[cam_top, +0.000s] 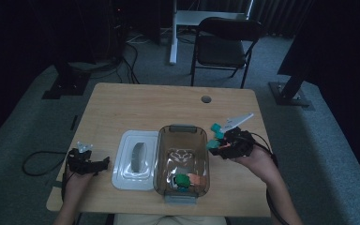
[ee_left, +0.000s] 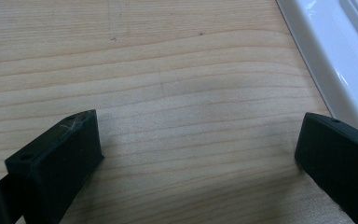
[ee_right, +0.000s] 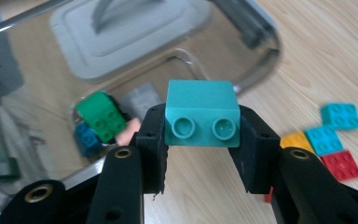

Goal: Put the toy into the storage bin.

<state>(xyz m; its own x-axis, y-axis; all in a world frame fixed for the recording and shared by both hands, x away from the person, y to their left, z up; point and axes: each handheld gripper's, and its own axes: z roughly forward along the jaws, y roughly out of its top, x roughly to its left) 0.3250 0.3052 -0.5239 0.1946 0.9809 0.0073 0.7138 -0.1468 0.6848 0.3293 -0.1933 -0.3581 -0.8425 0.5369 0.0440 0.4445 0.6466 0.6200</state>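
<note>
No brand, label or writing can be read on anything here. The right tool (ee_right: pixel 203 154) pinches a teal brick (ee_right: pixel 202 114) between its two black jaws, one pad against each side, so the brick sits at the very tip of the tool, lifted off the table (cam_top: pixel 136 101). The brick is a small blocky piece with two round studs on the face turned toward the gripper camera, its top plain and smooth. In the high view the right tool (cam_top: pixel 214 144) hangs just beside the right rim of the clear tinted bin (cam_top: pixel 161 159). Inside the bin lies a green brick (ee_right: pixel 101 115). The left tool (ee_left: pixel 198 149) stands spread and empty over bare wood beside the white lid (cam_top: pixel 122 161).
</note>
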